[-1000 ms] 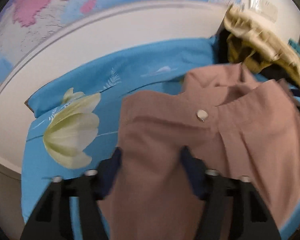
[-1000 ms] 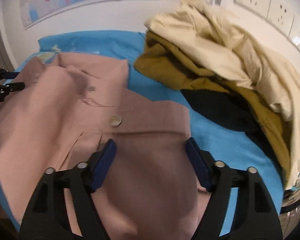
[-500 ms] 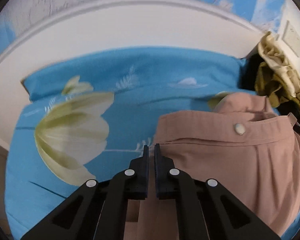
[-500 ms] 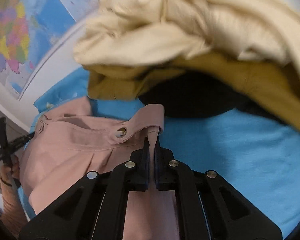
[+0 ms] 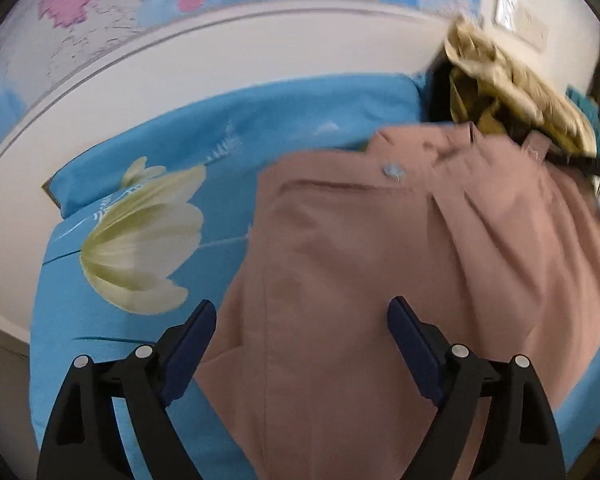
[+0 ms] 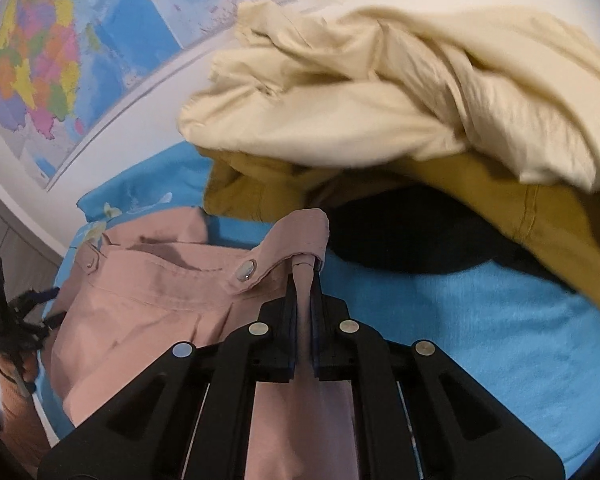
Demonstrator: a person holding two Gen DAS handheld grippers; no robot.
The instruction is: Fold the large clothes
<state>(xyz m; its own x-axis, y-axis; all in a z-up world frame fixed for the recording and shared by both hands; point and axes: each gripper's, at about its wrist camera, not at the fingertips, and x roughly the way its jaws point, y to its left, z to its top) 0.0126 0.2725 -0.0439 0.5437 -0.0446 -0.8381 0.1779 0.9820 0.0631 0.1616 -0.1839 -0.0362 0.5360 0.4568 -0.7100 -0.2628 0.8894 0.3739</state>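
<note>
Now the pink buttoned garment (image 6: 148,312), creased, is clenched at its waistband by the right hand-held gripper (image 6: 303,280); the left hand-held gripper (image 5: 300,316), at 9 o'clock, is opening, pads clear of the cloth.

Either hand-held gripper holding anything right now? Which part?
Right hand-held gripper pinches the pink garment at its waistband edge. Left hand-held gripper is opening, gripping nothing.

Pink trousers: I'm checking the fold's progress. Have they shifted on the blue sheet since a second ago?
Yes. The pink trousers now lie farther right, uncovering more blue sheet beside the printed tulip.
</note>
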